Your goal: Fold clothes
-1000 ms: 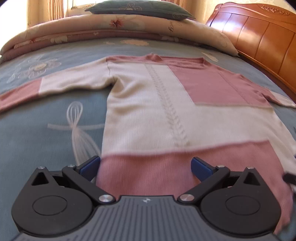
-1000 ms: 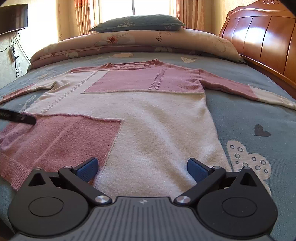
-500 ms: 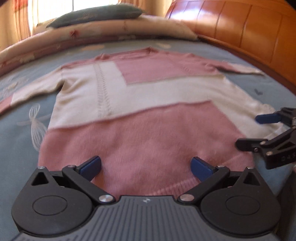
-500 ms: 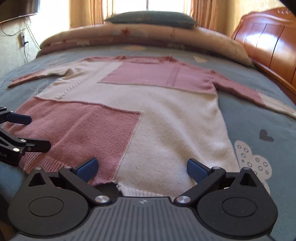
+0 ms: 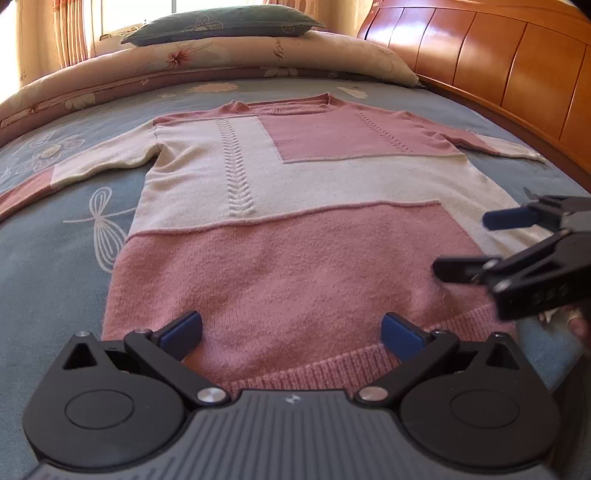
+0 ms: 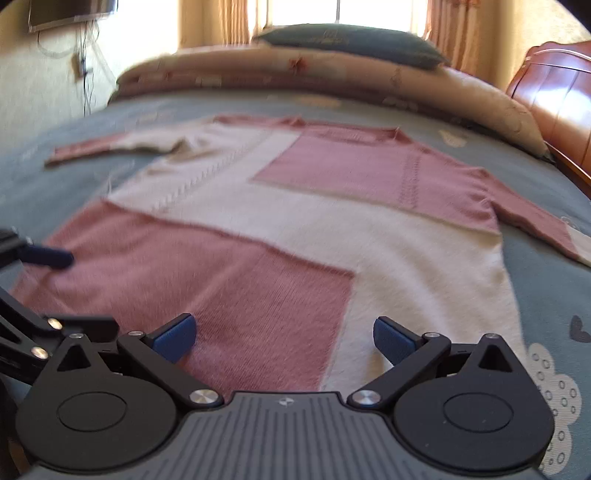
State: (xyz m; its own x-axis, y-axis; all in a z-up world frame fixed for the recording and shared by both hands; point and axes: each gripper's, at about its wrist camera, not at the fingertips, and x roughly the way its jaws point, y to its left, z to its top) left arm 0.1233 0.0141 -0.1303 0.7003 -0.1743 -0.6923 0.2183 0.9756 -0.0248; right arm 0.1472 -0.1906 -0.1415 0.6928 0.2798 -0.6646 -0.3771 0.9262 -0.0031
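Left wrist view: low over the sweater (image 5: 295,206) hem, close, facing up the bed (image 5: 55,266) toward the pillow (image 5: 225,22); right gripper (image 5: 480,240) enters at its right edge. Right wrist view: same low, close stance further right, same heading; left gripper (image 6: 55,288) at its left edge. Shared: whole sweater, pillow, rolled quilt (image 6: 332,74), wooden headboard (image 5: 498,62)
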